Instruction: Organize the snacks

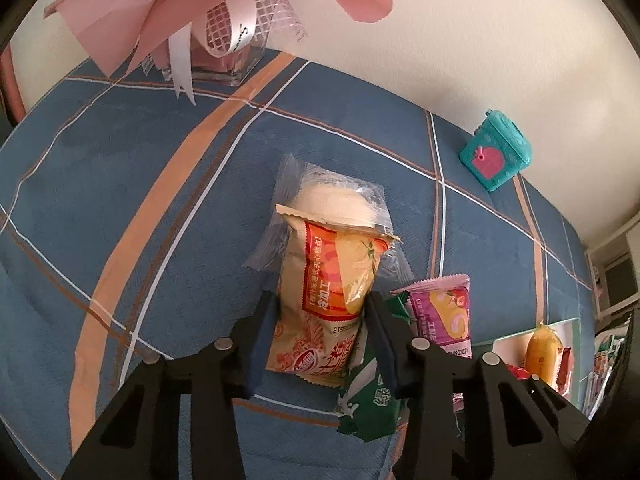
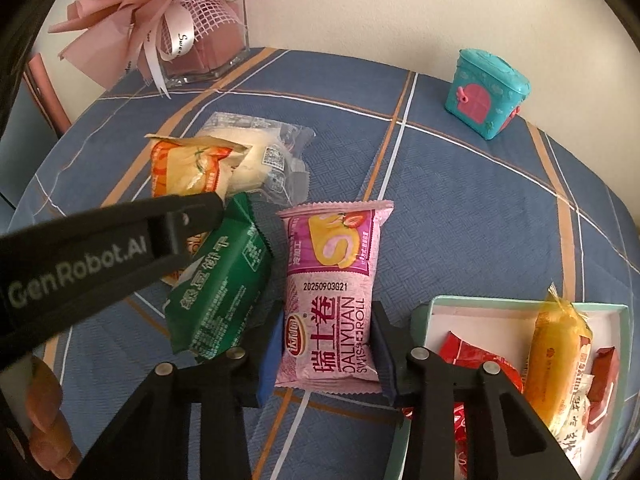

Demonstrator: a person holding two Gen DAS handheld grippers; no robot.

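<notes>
My left gripper (image 1: 320,304) is shut on an orange-and-beige Swiss roll packet (image 1: 320,276), its pads pressing both long sides. The packet's far end overlaps a clear-wrapped pale bun (image 1: 336,200). A green biscuit packet (image 1: 368,400) lies under the right finger. My right gripper (image 2: 326,312) is shut on a pink Swiss roll packet (image 2: 332,280) that lies on the blue checked tablecloth (image 2: 460,220). In the right wrist view the green packet (image 2: 224,280) sits left of the pink one, and the left gripper's finger (image 2: 180,216) crosses over it.
A pale green box (image 2: 520,304) at the right holds a yellow packet (image 2: 556,360) and red packets (image 2: 476,356). A teal toy house (image 2: 486,96) stands at the back right, a pink bouquet in a glass vase (image 2: 192,40) at the back left. A hand (image 2: 44,420) shows bottom left.
</notes>
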